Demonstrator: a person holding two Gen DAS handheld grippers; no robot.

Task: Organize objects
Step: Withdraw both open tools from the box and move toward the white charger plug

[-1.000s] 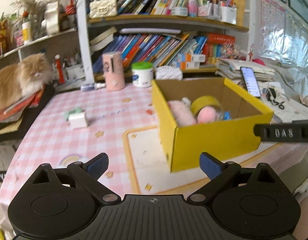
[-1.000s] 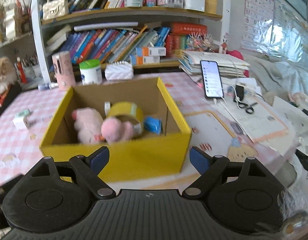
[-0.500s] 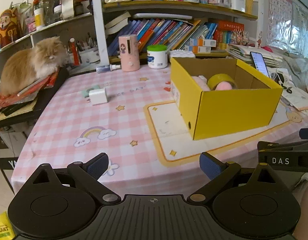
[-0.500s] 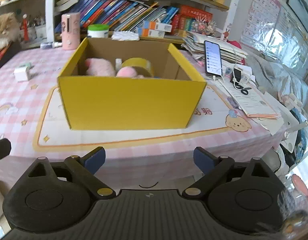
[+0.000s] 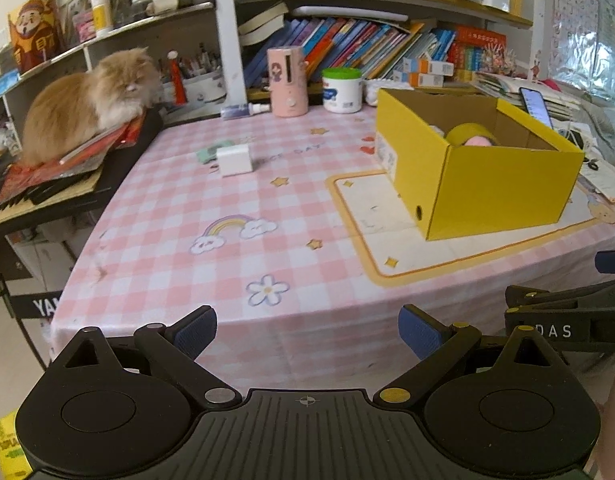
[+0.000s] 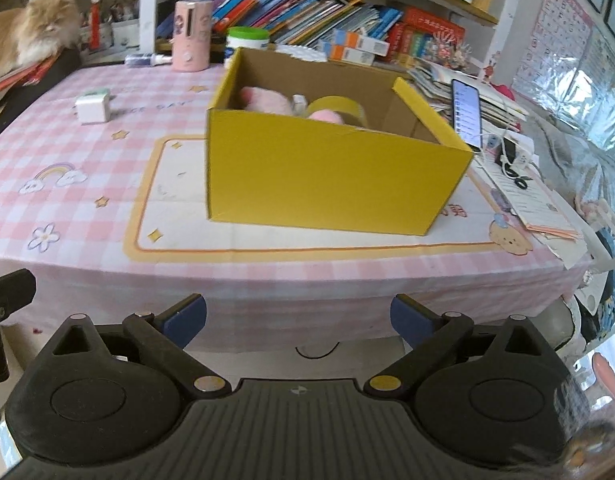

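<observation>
On the pink checked tablecloth (image 6: 87, 152), inside the orange-bordered cream panel printed on it, stands the yellow cardboard box (image 6: 327, 176), open at the top with plain brown walls inside. A pink plush toy (image 6: 267, 102) lies in it against the far left of the interior, and a roll of yellowish tape (image 6: 339, 106) stands beside it, with a second pink fuzzy shape just in front of the roll; the near wall hides the rest of the contents. From the left wrist view the box (image 5: 495, 196) sits to the right, one corner turned toward the camera, with only the tape roll (image 5: 471, 134) and a bit of pink showing over the rim. A small white cube (image 5: 234, 160) lies well apart from the box on the cloth, and a long-haired ginger cat (image 5: 83, 104) rests on a pile of papers at the table's left. The left gripper (image 5: 307, 328) hangs off the near edge of the table, tilted downward, its blue-padded fingers (image 5: 197, 330) spread wide with nothing between them. The right gripper (image 6: 297, 318) is likewise off the front edge, facing the box's long side and angled down; its jaws have just been opening and stand wide apart, holding nothing. Part of its black body (image 5: 567, 320) shows at the right edge of the left view.
</observation>
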